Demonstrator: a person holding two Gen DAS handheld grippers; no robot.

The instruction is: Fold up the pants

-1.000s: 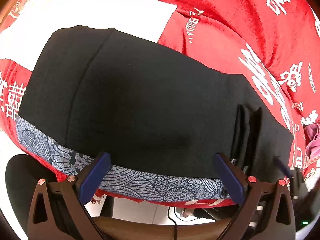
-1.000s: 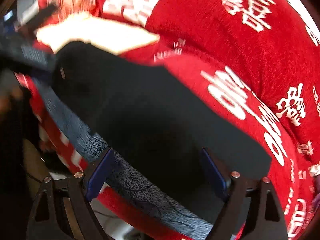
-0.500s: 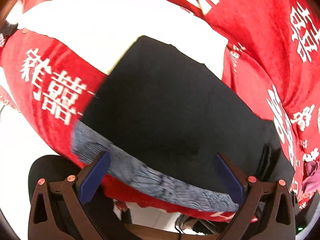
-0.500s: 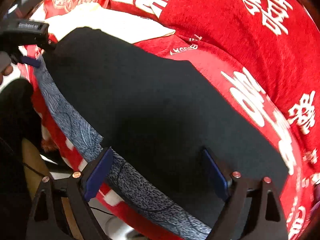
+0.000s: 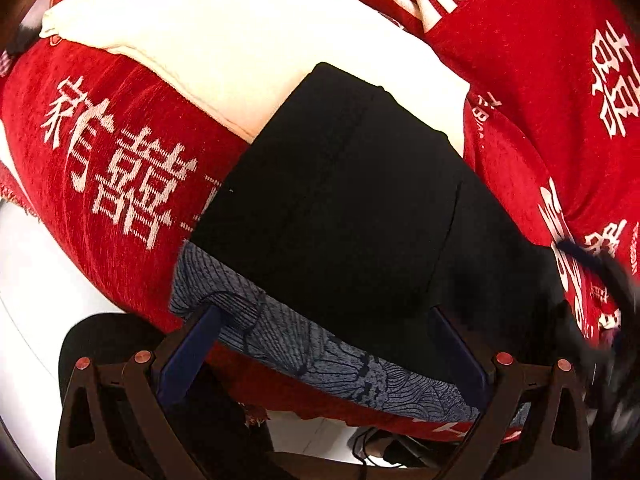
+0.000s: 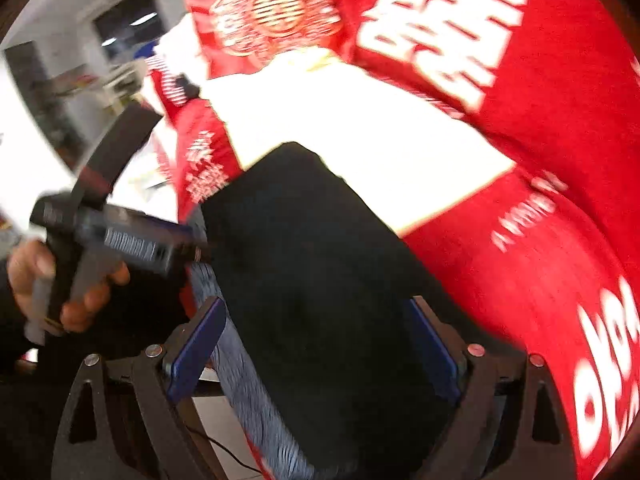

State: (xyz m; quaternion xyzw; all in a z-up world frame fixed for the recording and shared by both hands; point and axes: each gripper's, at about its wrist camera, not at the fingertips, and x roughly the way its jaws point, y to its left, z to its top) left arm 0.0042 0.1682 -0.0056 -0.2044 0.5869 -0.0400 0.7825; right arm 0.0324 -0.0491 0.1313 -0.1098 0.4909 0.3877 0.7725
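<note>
The black pants (image 5: 348,216) lie folded flat on a red cloth with white characters (image 5: 120,168), their near edge over a blue-grey patterned cloth (image 5: 304,344). My left gripper (image 5: 324,344) is open, its blue pads astride the near edge of the pants, holding nothing. In the right wrist view the pants (image 6: 320,280) run away from the camera. My right gripper (image 6: 316,340) is open over their near end. The left gripper's body (image 6: 120,236) and the hand on it show at the left of that view. The right wrist view is blurred.
A white cloth (image 5: 248,52) lies under the far end of the pants, also seen in the right wrist view (image 6: 360,128). The red cloth drops off at the near edge to a pale floor (image 5: 32,300). A red patterned cushion (image 6: 272,16) lies beyond.
Both grippers have swung left along the near edge of the pants. The left end of the pants and the white cloth have come into view. Both stay open.
</note>
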